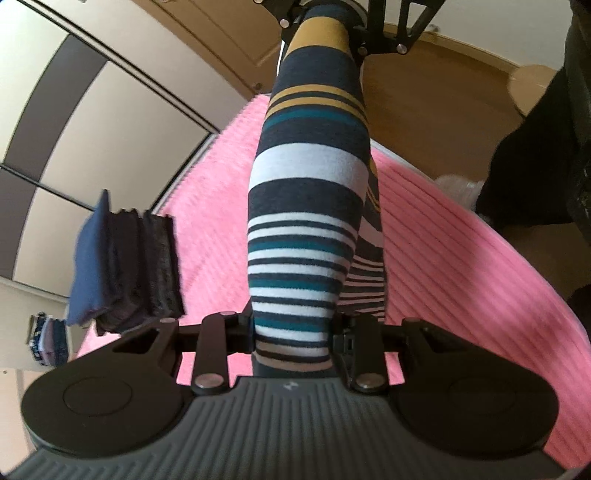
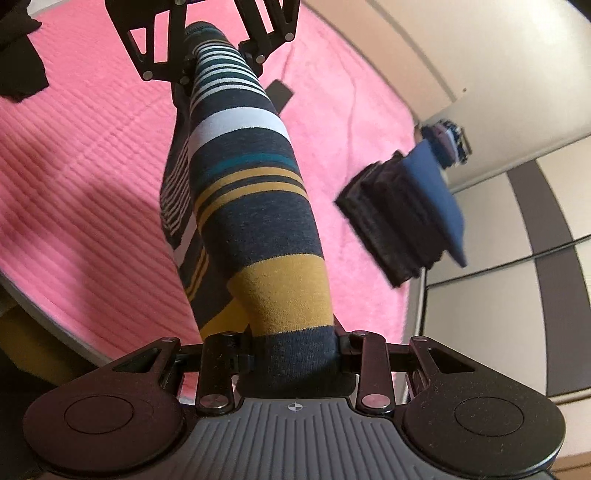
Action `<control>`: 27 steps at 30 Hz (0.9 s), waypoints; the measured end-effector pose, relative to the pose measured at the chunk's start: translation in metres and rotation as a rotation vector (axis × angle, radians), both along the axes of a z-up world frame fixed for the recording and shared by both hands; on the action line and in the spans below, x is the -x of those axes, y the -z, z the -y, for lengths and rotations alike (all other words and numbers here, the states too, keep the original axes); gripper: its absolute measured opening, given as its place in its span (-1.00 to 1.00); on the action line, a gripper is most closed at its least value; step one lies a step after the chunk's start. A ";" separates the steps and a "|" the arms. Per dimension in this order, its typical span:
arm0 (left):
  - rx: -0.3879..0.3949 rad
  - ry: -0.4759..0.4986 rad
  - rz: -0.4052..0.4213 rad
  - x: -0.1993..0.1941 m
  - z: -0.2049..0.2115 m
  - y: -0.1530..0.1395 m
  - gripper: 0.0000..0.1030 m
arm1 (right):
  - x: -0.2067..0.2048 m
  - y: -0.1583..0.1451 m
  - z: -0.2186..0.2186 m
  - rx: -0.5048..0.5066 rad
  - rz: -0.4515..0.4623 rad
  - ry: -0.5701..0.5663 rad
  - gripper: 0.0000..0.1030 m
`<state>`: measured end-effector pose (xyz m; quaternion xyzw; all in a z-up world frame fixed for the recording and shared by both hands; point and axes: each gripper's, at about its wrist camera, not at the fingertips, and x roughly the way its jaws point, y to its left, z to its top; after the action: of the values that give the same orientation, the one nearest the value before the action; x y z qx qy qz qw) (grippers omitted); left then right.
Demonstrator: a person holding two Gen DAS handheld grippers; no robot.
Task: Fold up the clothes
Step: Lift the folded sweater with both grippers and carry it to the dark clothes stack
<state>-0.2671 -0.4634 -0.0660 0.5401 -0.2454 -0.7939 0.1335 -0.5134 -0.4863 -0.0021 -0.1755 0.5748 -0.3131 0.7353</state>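
A striped garment (image 1: 306, 177), banded in navy, white, teal and mustard, hangs taut in the air between both grippers above a pink bedspread (image 1: 443, 240). My left gripper (image 1: 293, 332) is shut on its white-and-teal striped end. At the top of the left wrist view, my right gripper (image 1: 325, 29) clamps the far mustard-and-navy end. In the right wrist view the right gripper (image 2: 295, 350) is shut on the navy band of the garment (image 2: 258, 206), and the left gripper (image 2: 210, 48) holds the far end. A second layer of the cloth sags below.
A stack of folded dark clothes (image 1: 125, 266) (image 2: 406, 218) with a blue piece on top sits near the bed's edge. A black garment (image 2: 18, 55) lies at the bedspread's (image 2: 74, 166) far corner, and a small black object (image 2: 280, 94) is further in. Wardrobe doors (image 1: 110, 122) stand beyond.
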 end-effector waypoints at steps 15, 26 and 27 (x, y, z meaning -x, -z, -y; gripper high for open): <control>-0.048 -0.313 -0.039 0.226 0.072 -0.023 -0.46 | 0.192 -0.035 0.167 -0.024 0.027 -0.235 -0.36; 0.120 -0.367 -0.083 0.234 0.160 -0.066 -0.46 | 0.171 -0.094 0.266 0.097 0.028 -0.312 -0.36; 0.140 -0.365 -0.092 0.230 0.171 -0.071 -0.46 | 0.168 -0.101 0.275 0.115 0.030 -0.309 -0.36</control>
<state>-0.4968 -0.6343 0.0052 0.5281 -0.1918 -0.7613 0.3237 -0.6809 -0.7616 0.0994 -0.2989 0.5110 -0.2310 0.7721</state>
